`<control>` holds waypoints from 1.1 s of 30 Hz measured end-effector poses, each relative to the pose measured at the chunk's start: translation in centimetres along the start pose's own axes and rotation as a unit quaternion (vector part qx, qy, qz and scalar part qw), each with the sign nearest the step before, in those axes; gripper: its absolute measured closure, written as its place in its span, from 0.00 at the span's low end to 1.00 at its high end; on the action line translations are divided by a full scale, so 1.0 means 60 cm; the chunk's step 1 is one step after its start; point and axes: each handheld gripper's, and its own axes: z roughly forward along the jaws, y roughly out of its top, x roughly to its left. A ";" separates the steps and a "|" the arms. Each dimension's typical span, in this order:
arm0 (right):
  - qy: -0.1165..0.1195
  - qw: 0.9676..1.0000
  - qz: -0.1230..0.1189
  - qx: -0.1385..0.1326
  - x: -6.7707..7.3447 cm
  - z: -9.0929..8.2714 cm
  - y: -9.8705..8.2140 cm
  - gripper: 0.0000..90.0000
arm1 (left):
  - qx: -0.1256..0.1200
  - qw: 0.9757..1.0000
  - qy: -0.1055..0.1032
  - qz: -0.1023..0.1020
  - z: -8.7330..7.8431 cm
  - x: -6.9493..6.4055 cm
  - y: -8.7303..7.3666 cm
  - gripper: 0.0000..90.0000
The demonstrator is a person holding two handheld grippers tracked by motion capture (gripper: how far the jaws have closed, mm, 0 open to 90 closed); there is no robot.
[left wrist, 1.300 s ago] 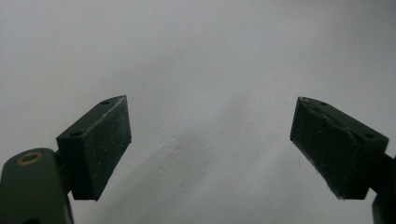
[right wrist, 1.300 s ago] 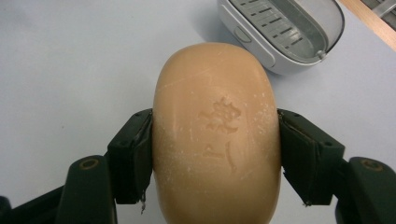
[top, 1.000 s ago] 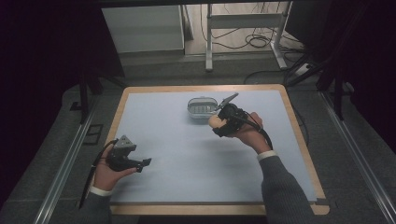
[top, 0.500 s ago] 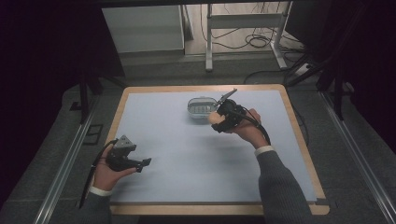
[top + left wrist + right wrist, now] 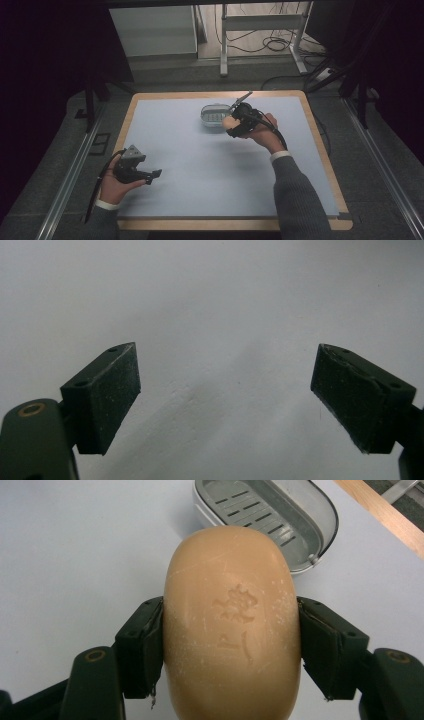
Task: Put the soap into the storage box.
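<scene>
A tan oval bar of soap (image 5: pixel 232 625) with a stamped mark is clamped between the two black jaws of my right gripper (image 5: pixel 230 642). From above, that right gripper (image 5: pixel 231 123) holds the soap (image 5: pixel 227 121) over the near right edge of a grey soap dish (image 5: pixel 214 115) at the table's far middle. The dish (image 5: pixel 300 525) has a slotted floor and nothing in it. My left gripper (image 5: pixel 152 175) rests low at the near left, jaws wide apart. Between the left gripper's (image 5: pixel 225 392) jaws lies bare light table surface.
The light blue mat (image 5: pixel 200 170) covers a wooden-edged table (image 5: pixel 322 150). Cables trail from both grippers. Beyond the far edge stand a pale cabinet (image 5: pixel 152 30) and metal desk legs (image 5: pixel 260 22) with floor cables.
My right hand has carried the soap a little toward the left and far side, closer over the dish. The left hand has stayed where it was.
</scene>
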 end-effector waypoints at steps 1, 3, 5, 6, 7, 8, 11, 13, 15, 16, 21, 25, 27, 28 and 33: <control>0.000 1.000 0.001 -0.001 -0.001 0.001 0.001 0.36 | 0.000 1.000 0.000 -0.002 0.000 0.000 0.000 0.14; 0.001 1.000 0.001 0.000 -0.005 0.004 0.004 0.36 | -0.001 1.000 0.000 -0.003 0.000 0.000 0.000 0.14; -0.001 1.000 0.002 0.003 -0.008 0.008 0.007 0.36 | -0.001 1.000 0.000 -0.003 -0.001 0.000 0.000 0.14; -0.001 1.000 0.002 0.003 -0.009 0.009 0.008 0.36 | -0.001 1.000 0.000 -0.003 -0.001 0.000 0.000 0.14; -0.001 1.000 0.002 0.004 -0.011 0.011 0.010 0.36 | -0.002 1.000 0.000 -0.002 -0.001 0.001 0.000 0.14; 0.000 1.000 0.002 0.002 -0.012 0.011 0.011 0.36 | -0.003 1.000 0.000 -0.006 -0.001 0.001 -0.001 0.14; 0.004 1.000 0.006 -0.002 -0.016 0.015 0.015 0.36 | -0.003 1.000 0.000 -0.007 -0.001 0.002 -0.001 0.14; 0.003 1.000 0.008 0.000 -0.018 0.018 0.018 0.36 | -0.004 1.000 0.000 -0.007 -0.001 0.003 -0.002 0.14; 0.003 1.000 0.008 -0.001 -0.021 0.020 0.021 0.36 | -0.004 1.000 -0.001 -0.007 -0.001 0.003 -0.002 0.14; 0.003 1.000 0.008 0.001 -0.021 0.021 0.022 0.36 | -0.004 1.000 -0.001 -0.007 -0.001 0.003 -0.002 0.14; 0.002 1.000 0.005 0.002 -0.024 0.025 0.031 0.36 | -0.004 1.000 -0.001 -0.007 -0.001 0.003 -0.002 0.14; 0.004 1.000 0.006 0.005 -0.025 0.031 0.039 0.36 | -0.005 1.000 -0.002 -0.007 -0.001 0.003 -0.002 0.14; 0.004 1.000 0.003 0.004 -0.027 0.034 0.043 0.36 | -0.005 1.000 -0.002 -0.007 -0.001 0.003 -0.002 0.14; 0.005 1.000 0.005 0.004 -0.027 0.035 0.044 0.36 | -0.005 1.000 -0.002 -0.007 -0.001 0.003 -0.002 0.14; 0.005 1.000 0.001 0.004 -0.029 0.041 0.049 0.36 | -0.002 1.000 -0.002 -0.005 0.000 0.005 -0.002 0.14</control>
